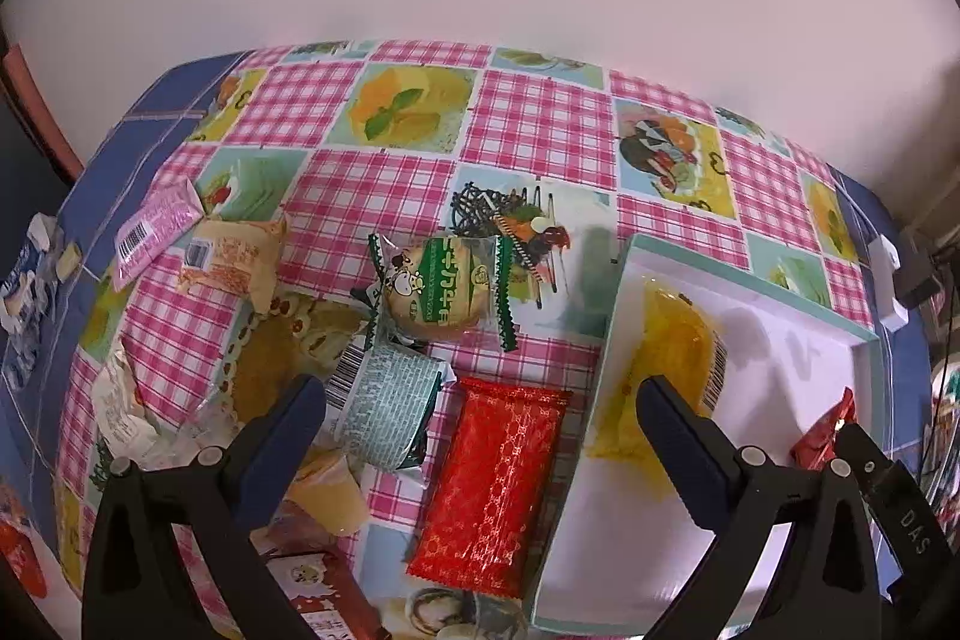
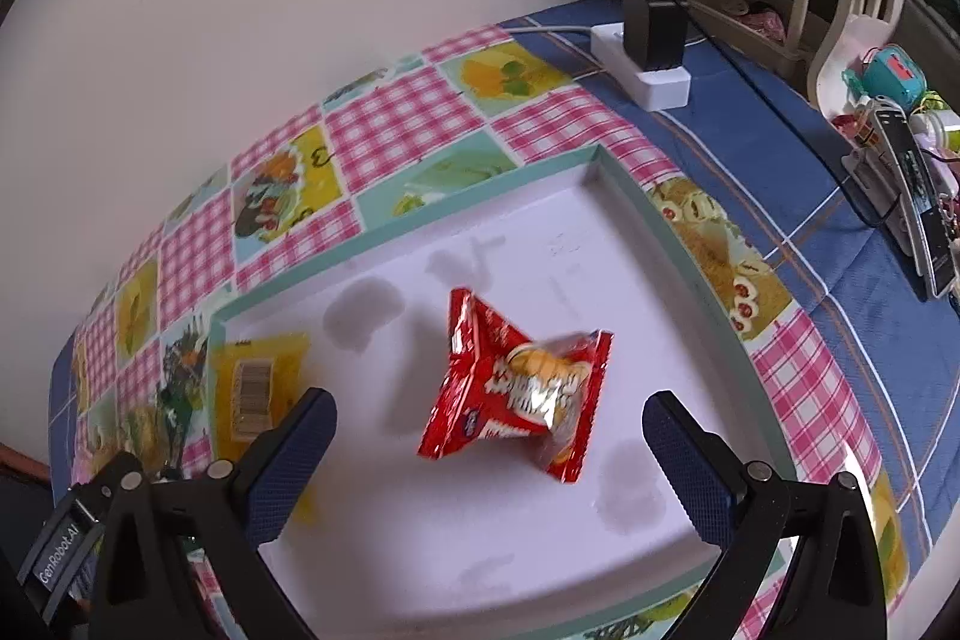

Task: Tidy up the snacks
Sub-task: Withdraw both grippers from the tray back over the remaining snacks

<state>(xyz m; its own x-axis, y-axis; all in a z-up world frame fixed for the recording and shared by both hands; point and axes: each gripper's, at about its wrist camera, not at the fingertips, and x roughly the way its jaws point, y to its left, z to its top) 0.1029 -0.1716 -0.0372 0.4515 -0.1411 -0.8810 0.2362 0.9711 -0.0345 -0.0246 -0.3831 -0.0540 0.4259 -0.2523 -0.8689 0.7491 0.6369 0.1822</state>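
Observation:
A white tray with a teal rim [image 1: 780,340] [image 2: 600,232] lies on the patterned tablecloth. A yellow snack packet [image 1: 672,340] [image 2: 258,382] lies at the tray's left side. A red snack bag [image 2: 516,388] lies blurred in the tray's middle, between the fingers of my open, empty right gripper [image 2: 489,406]; its edge shows in the left wrist view [image 1: 822,430]. My left gripper [image 1: 480,394] is open and empty above a red foil packet [image 1: 492,484], a teal-printed packet [image 1: 390,400] and a green-and-white round cake packet [image 1: 438,286] on the cloth.
More snacks lie left of the tray: a pink box [image 1: 156,226], an orange-printed wrapper [image 1: 228,256], a jelly cup [image 1: 330,484], a red carton [image 1: 324,598]. A power strip with a black charger [image 2: 654,40] and a cluttered rack [image 2: 900,148] stand at the right.

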